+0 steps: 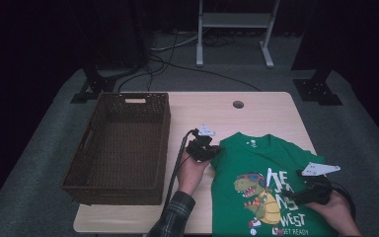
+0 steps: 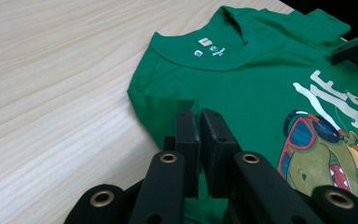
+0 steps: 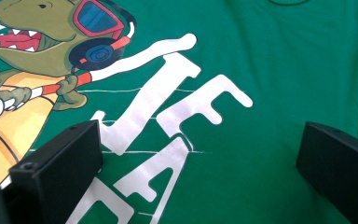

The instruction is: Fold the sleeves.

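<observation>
A green T-shirt with a dinosaur print and white letters lies flat on the right half of the wooden table. My left gripper is at the shirt's left sleeve. In the left gripper view its jaws are shut on the green T-shirt, with a fold of the sleeve pinched between them. My right gripper hovers low over the print at the shirt's right side. In the right gripper view it stands wide open above the white letters of the T-shirt, with nothing gripped.
A dark woven basket stands empty on the table's left half, close to my left hand. A round cable hole sits near the table's far edge. Stand legs and cables lie on the floor beyond.
</observation>
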`<state>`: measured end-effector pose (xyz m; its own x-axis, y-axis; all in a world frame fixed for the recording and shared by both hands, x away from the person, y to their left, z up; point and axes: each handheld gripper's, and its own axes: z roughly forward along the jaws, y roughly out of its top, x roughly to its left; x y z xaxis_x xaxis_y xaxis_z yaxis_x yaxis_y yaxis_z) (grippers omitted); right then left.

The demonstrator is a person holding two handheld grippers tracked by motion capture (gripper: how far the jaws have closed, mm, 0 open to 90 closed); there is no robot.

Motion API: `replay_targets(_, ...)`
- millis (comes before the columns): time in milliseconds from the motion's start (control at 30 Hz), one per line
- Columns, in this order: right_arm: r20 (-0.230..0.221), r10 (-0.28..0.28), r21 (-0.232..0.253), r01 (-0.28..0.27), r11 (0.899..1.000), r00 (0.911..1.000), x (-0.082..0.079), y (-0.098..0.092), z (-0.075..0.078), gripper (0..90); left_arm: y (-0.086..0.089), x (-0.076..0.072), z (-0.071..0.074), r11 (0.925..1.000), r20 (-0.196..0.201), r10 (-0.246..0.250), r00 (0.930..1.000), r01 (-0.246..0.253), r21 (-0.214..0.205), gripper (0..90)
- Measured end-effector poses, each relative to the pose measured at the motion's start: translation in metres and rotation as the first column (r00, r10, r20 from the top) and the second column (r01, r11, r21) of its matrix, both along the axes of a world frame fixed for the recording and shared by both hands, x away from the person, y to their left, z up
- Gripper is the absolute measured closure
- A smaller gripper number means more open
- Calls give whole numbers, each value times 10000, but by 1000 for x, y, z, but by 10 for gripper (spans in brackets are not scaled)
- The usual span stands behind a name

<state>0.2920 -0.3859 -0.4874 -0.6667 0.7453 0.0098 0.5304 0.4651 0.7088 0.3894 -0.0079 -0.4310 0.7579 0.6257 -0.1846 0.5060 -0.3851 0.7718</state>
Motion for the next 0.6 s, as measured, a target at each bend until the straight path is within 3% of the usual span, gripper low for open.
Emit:
replay_targets(233,-4,-10,4,10,10000,10000,0,0,0,0,-9,3,-6,9994,-236,-120,9996,112,-326,862)
replay_targets(600,-4,-1,-4,1,10000,10000,0,0,0,0,-26,5,-14,9988,-400,-327,9987,313,-365,862)
